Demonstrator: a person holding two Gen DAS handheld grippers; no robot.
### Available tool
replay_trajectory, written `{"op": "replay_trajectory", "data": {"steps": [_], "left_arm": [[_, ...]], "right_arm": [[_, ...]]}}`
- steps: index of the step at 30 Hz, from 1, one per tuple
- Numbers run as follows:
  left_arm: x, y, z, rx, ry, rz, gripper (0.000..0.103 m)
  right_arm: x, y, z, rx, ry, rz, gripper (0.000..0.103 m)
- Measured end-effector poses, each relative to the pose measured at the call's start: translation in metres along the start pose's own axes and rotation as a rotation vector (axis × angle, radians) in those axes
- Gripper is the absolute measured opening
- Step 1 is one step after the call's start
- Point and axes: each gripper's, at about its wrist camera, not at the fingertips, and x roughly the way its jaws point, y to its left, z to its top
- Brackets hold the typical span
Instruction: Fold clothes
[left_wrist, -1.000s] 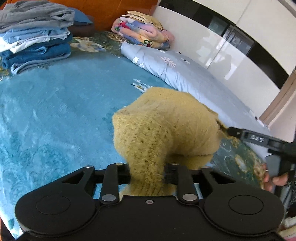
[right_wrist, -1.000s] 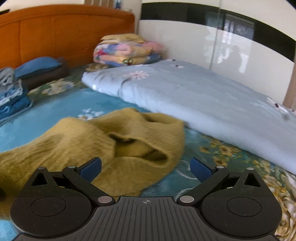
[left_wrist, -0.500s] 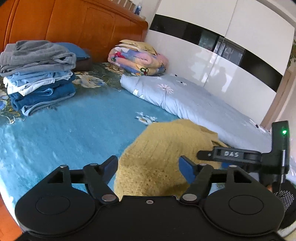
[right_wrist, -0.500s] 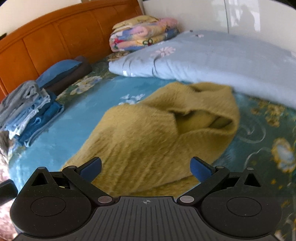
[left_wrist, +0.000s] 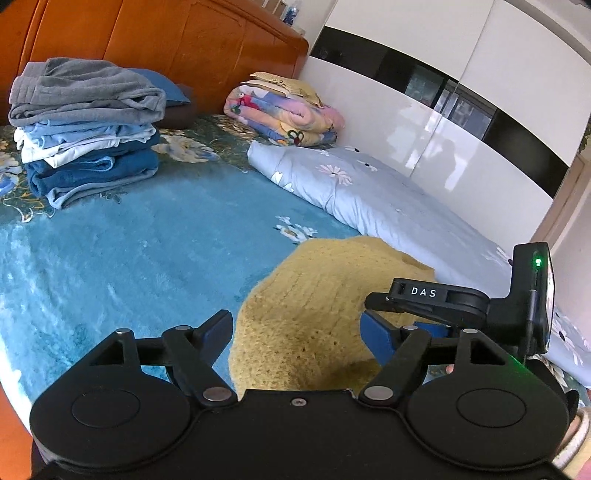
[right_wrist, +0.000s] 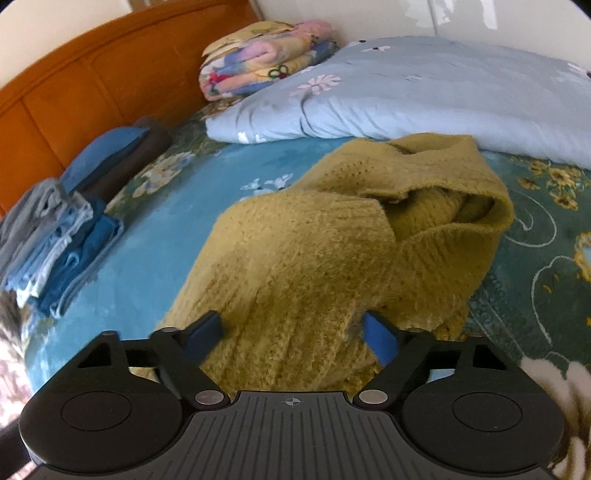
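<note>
The bed (left_wrist: 110, 258) is covered by a blue floral blanket, which gives a broad soft place for laying garments out. A pale blue quilt (right_wrist: 424, 85) is kept along the far side, and a stack of folded clothes (left_wrist: 85, 129) is set near the headboard, well apart from the working area, probably so that finished pieces stay out of the way. The mustard knitted sweater (right_wrist: 314, 251) is spread on the blanket just beside the quilt, partly doubled over, with a loose fold gaping at its far end; it is not yet a neat flat parcel. The right claw (right_wrist: 293, 334) is held spread, its fingers either side of the near edge of the knit, gripping nothing. The left claw (left_wrist: 299, 332) is likewise released above the sweater.
</note>
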Motion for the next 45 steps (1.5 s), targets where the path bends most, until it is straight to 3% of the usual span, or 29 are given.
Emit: {"op": "replay_trajectory", "data": {"steps": [4,9,12,15,24,34,41,42,44,45], "left_arm": [[0.001,-0.001,-0.002,-0.008,0.008,-0.007,0.075],[0.003,0.002,-0.002,-0.013,0.014,-0.009,0.075],[0.005,0.004,-0.002,-0.023,0.018,-0.007,0.075],[0.006,0.006,-0.003,-0.034,0.026,-0.005,0.075],[0.007,0.013,-0.003,-0.054,0.033,0.0,0.075],[0.013,0.016,-0.006,-0.067,0.056,-0.011,0.075],[0.024,0.01,-0.013,-0.062,0.096,-0.026,0.075],[0.026,0.008,-0.013,-0.057,0.103,-0.029,0.075],[0.03,0.003,-0.015,-0.042,0.111,-0.041,0.075],[0.033,0.0,-0.016,-0.033,0.117,-0.047,0.075]], "right_arm": [[0.002,-0.008,0.002,0.025,0.004,0.016,0.057],[-0.004,-0.014,0.001,0.026,-0.038,0.014,0.028],[-0.011,-0.02,0.002,0.042,-0.06,0.035,0.015],[-0.02,-0.028,0.005,0.055,-0.078,0.071,0.009],[-0.056,-0.052,0.016,0.068,-0.2,0.087,0.007],[-0.122,-0.129,0.027,0.084,-0.364,-0.16,0.007],[-0.146,-0.188,0.018,0.15,-0.397,-0.371,0.006],[-0.147,-0.194,0.016,0.154,-0.402,-0.411,0.002],[-0.153,-0.209,0.013,0.145,-0.415,-0.513,0.002],[-0.156,-0.219,0.013,0.171,-0.409,-0.51,0.002]]}}
